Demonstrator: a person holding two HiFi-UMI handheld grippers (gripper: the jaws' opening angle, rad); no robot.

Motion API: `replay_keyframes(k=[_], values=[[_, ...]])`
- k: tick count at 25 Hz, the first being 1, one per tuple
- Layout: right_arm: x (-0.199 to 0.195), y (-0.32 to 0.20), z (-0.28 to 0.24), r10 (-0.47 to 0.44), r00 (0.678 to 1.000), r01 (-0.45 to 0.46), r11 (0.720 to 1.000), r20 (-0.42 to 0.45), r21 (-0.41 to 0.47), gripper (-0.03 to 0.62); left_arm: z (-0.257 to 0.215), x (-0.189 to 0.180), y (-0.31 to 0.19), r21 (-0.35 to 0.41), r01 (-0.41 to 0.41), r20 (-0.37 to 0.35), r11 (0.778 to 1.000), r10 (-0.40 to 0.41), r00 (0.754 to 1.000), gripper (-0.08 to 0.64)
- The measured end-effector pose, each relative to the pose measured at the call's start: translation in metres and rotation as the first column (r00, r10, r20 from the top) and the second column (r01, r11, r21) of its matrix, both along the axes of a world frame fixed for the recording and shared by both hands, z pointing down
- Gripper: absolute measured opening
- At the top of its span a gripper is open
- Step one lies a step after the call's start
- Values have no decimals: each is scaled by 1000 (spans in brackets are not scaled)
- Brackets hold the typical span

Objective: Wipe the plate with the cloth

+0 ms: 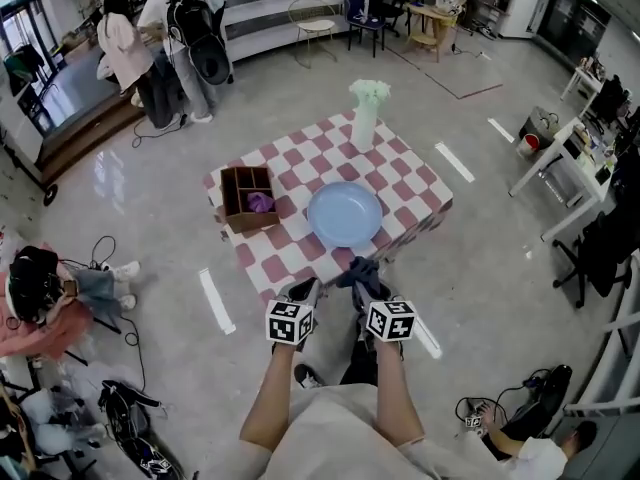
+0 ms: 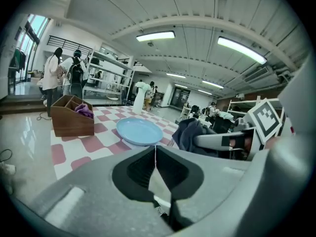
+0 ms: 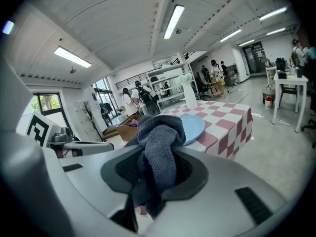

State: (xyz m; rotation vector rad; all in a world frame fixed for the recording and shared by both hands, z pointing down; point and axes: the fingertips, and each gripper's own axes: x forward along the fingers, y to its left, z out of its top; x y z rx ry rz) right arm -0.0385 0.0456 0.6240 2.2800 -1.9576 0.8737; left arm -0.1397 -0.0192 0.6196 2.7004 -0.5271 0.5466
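Note:
A light blue plate (image 1: 345, 214) lies on the red-and-white checked table (image 1: 410, 173), also seen as the plate (image 2: 138, 130) and the plate (image 3: 193, 127). My right gripper (image 1: 362, 286) is shut on a dark grey cloth (image 1: 358, 271), held just short of the table's near edge; the cloth (image 3: 158, 152) bulges up between its jaws. My left gripper (image 1: 302, 295) hangs beside it, shut with nothing in it; its jaws meet at the left gripper (image 2: 156, 158). The cloth (image 2: 190, 134) shows to the right in the left gripper view.
A brown wooden box (image 1: 247, 197) holding a purple cloth (image 1: 260, 202) stands on the table's left side. A pale green vase (image 1: 366, 113) stands at the far edge. People stand at the back left; white desks (image 1: 560, 163) and chairs are on the right.

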Motion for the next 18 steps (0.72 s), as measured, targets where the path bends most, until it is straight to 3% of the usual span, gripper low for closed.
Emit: replay_keyframes(k=[9, 18], values=[[-23, -3, -20, -15, 997, 16, 1000, -71, 11, 118, -7, -15, 8, 17, -68, 19, 998, 68, 998, 15], [-34, -19, -24, -36, 995, 37, 999, -88, 8, 118, -13, -24, -15, 23, -12, 17, 1000, 12, 1000, 15]])
